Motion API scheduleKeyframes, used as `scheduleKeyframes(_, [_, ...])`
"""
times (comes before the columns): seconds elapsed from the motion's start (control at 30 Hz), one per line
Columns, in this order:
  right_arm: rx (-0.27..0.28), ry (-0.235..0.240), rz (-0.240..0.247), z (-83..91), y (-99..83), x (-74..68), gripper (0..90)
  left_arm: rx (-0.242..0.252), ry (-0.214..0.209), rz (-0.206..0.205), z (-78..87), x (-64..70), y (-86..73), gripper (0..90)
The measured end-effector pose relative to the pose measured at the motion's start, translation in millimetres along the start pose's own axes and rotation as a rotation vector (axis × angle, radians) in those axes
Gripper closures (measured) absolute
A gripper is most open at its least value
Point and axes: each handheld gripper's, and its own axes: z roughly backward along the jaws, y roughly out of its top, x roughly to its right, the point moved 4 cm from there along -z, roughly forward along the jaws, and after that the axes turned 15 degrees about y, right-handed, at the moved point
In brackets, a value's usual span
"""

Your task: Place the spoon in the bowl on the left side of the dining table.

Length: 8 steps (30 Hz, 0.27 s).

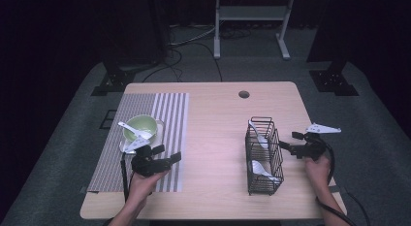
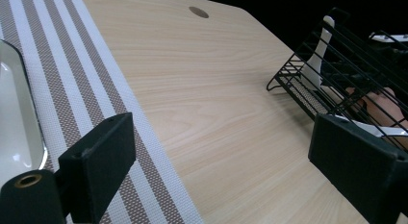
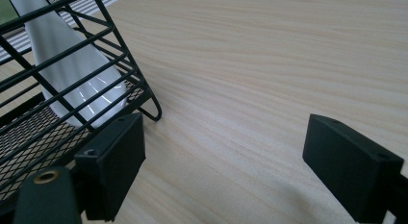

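Spoon (image 3: 72, 65) half-hidden behind basket (image 3: 29, 132) wires

Left of the left gripper's jaws, the white tray (image 2: 14, 123) was cut off by the frame edge. Beyond the right gripper's left jaw, basket wires (image 3: 62, 65) crossed the white spoon (image 3: 72, 84), its handle cut off.

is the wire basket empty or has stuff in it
Not empty: the black wire basket holds two white spoons, one at its far end, another nearer.
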Motion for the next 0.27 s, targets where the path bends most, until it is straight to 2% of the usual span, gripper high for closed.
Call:
scheduleKeyframes(0.07, [0.0,0.001,0.0,0.0,0.0,0.0,13.7,0.0,-0.001,-0.005,-0.4,0.9,-1.0,8.3])
scheduleKeyframes(0.27, [0.0,0.0,-0.001,0.1,-0.2,-0.3,13.7,-0.012,-0.024,0.019,-2.2,4.5,-7.6,8.3])
